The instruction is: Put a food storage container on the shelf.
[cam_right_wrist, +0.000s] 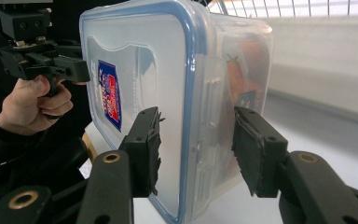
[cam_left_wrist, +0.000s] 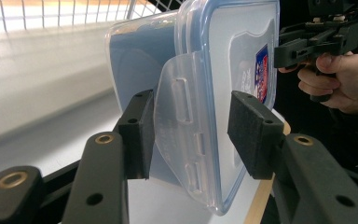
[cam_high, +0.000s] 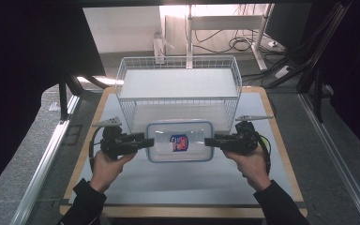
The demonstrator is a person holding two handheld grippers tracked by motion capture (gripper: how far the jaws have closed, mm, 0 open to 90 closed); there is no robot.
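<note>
Two grippers bracket lidded container (cam_high: 180, 140) before wire basket (cam_high: 178, 83).

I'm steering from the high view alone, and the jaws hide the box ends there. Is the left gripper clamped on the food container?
Observer: Not that I can see. The left gripper has its jaws either side of the latch flap on the food container, with a clear gap at one pad.
Operator: Is that flap locked down?
Observer: It appears to stand out from the container's side, toward the camera.
Operator: And the other end?
Observer: The right gripper straddles the rim too, with a gap beside one pad. The side latch there lies flat.
</note>
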